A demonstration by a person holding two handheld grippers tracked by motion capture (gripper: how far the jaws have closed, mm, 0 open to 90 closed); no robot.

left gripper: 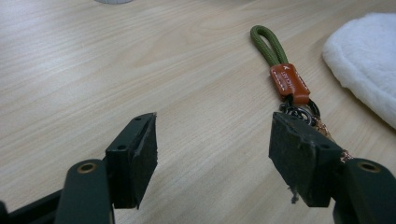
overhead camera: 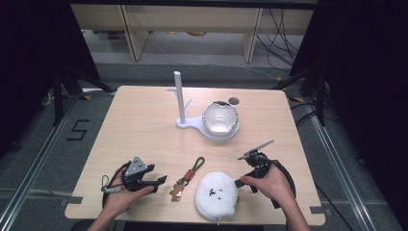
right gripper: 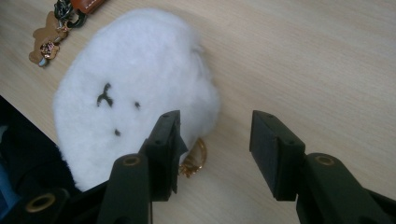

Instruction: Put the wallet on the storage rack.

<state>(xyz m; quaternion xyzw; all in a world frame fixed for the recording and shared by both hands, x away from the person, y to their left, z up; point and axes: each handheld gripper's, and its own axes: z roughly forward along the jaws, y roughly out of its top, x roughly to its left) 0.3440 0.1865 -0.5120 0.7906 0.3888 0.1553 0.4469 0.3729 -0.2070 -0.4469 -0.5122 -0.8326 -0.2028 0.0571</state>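
— What is on the table right now?

— A person sits at a wooden table (overhead camera: 144,120) with a handheld gripper in each hand. Take the white fluffy plush (overhead camera: 217,195) at the near edge as the landmark. Just left of it lies a keychain (overhead camera: 188,176) with a green cord loop, an orange tag and a small bear charm. Well beyond the plush stands a white peg stand (overhead camera: 181,103) with a shiny bowl (overhead camera: 220,118) on its base.

— And the grippers?

— The right gripper (right gripper: 215,140) hovers at the plush's right side, jaws spread apart, holding nothing. A small gold ring (right gripper: 195,158) peeks out from under the plush, right beside one jaw. The left gripper (left gripper: 212,144) sits left of the keychain, jaws also wide and empty; one jaw is near the keychain's metal rings.

— What would make the pickup go well?

— My guess is the right gripper is going for the plush by its gold ring. It should centre the ring between the jaws before squeezing, because fur alone could slip. The left one should shift over until the orange tag (left gripper: 289,83) sits between its jaws.
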